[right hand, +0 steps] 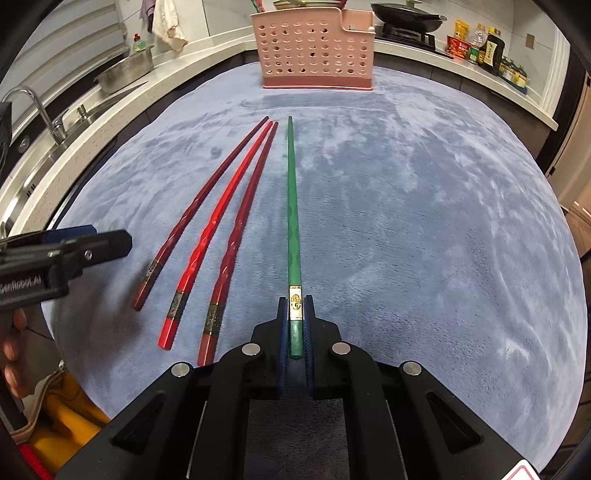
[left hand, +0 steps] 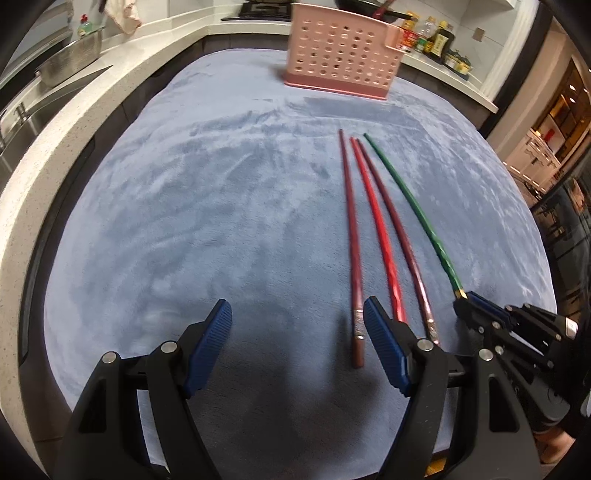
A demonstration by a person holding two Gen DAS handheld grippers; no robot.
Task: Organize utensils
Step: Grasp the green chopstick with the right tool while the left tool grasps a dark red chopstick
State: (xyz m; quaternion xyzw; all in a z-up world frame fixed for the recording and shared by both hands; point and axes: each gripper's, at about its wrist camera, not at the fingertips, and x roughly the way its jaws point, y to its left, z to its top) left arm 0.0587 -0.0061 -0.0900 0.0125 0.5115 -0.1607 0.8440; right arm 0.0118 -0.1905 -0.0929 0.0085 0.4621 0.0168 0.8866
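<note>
Several chopsticks lie side by side on a blue-grey cloth (right hand: pixel 406 206). A green chopstick (right hand: pixel 293 206) points at the pink perforated utensil basket (right hand: pixel 314 48). My right gripper (right hand: pixel 295 317) is shut on the green chopstick's near end, low at the cloth. Left of it lie a dark red chopstick (right hand: pixel 240 229), a bright red chopstick (right hand: pixel 216 229) and another dark red chopstick (right hand: pixel 199 210). My left gripper (left hand: pixel 297 314) is open and empty, its right finger (left hand: pixel 384 339) over the bright red chopstick's (left hand: pixel 373 225) near end. The basket (left hand: pixel 341 51) stands at the far edge.
A white counter (left hand: pixel 66 122) curves around the left with a steel sink and faucet (right hand: pixel 33 107) and a metal bowl (left hand: pixel 70 59). Sauce bottles (right hand: pixel 484 48) and a black pan (right hand: pixel 406 16) stand at the back right.
</note>
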